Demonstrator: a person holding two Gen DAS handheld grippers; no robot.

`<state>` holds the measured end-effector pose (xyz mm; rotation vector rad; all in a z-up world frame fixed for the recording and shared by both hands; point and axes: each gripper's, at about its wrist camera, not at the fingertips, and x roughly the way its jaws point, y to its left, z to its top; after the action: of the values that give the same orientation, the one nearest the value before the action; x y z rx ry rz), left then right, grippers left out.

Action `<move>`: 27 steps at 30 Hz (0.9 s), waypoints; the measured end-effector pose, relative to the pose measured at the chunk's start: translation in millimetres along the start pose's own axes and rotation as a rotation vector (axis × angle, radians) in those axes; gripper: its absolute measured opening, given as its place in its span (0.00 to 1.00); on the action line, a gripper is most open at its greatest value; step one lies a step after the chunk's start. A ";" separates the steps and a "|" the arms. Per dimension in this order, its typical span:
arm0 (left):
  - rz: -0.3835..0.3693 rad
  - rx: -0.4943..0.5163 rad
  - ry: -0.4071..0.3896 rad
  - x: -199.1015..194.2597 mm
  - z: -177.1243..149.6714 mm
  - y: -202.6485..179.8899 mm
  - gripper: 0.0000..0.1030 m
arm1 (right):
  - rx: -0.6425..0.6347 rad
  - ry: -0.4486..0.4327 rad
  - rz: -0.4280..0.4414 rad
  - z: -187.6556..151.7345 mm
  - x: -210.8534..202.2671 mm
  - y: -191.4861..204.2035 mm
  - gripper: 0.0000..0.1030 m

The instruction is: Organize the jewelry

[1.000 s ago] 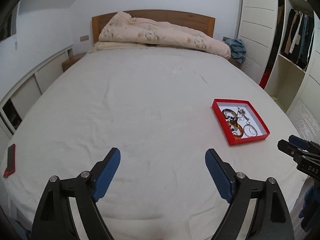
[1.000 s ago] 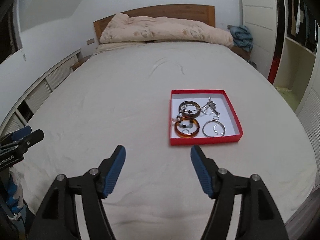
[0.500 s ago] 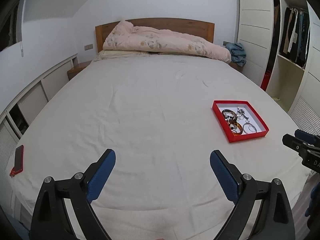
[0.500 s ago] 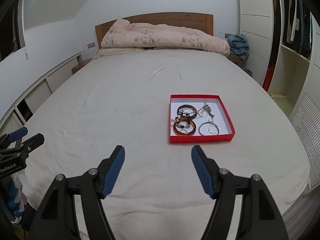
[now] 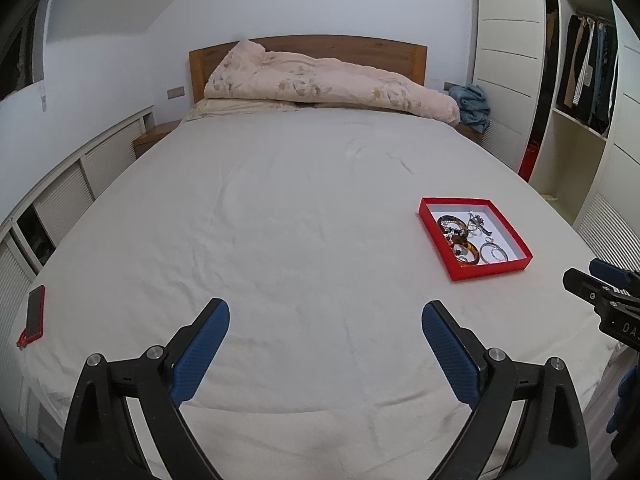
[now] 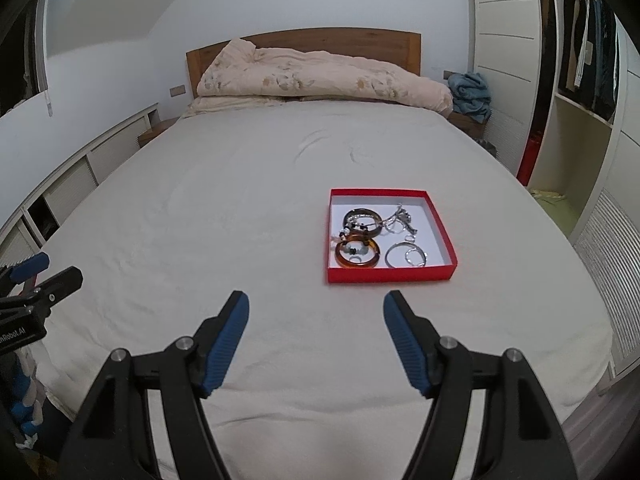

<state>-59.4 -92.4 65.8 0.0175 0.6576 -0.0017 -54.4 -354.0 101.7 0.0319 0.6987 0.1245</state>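
A shallow red tray (image 6: 390, 274) with a white floor lies on the bed, ahead and right of my right gripper (image 6: 316, 304). It holds an amber bangle (image 6: 357, 255), a dark bangle (image 6: 363, 218), silver rings (image 6: 405, 255) and a tangle of silver chain (image 6: 400, 220). The tray also shows in the left wrist view (image 5: 490, 270), far right of my left gripper (image 5: 325, 314). Both grippers are open and empty, above the near edge of the bed.
The white bed sheet (image 5: 300, 220) spreads wide. A bunched pink duvet (image 5: 320, 84) lies by the wooden headboard. A red phone (image 5: 34, 312) lies at the bed's left edge. A wardrobe (image 6: 580, 80) stands on the right, low cabinets on the left.
Both grippers have pulled back and risen from the bed, so the tray looks smaller and farther. The left gripper has opened a little wider. The jewelry has not moved.
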 end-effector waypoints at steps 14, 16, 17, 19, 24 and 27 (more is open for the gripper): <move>0.040 -0.001 0.051 16.4 -3.7 -6.2 0.94 | 0.000 0.014 -0.023 -0.1 13.8 -18.7 0.67; 0.044 0.000 0.053 17.5 -2.2 -6.0 0.94 | -0.001 0.015 -0.027 1.7 15.9 -21.4 0.67; 0.047 0.003 0.053 18.0 -1.2 -5.9 0.94 | -0.002 0.014 -0.028 2.6 16.9 -22.4 0.67; 0.050 0.003 0.055 19.3 0.4 -5.9 0.94 | -0.005 0.014 -0.030 4.2 19.5 -23.4 0.67; 0.055 -0.002 0.060 21.6 1.7 -5.4 0.94 | -0.021 0.011 -0.030 8.6 24.5 -22.1 0.67; 0.060 0.000 0.058 21.6 2.0 -5.4 0.94 | -0.027 0.014 -0.028 8.5 26.6 -20.3 0.67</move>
<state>-41.1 -97.7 54.1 0.0375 0.7145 0.0566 -26.7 -370.7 89.7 -0.0041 0.7107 0.1074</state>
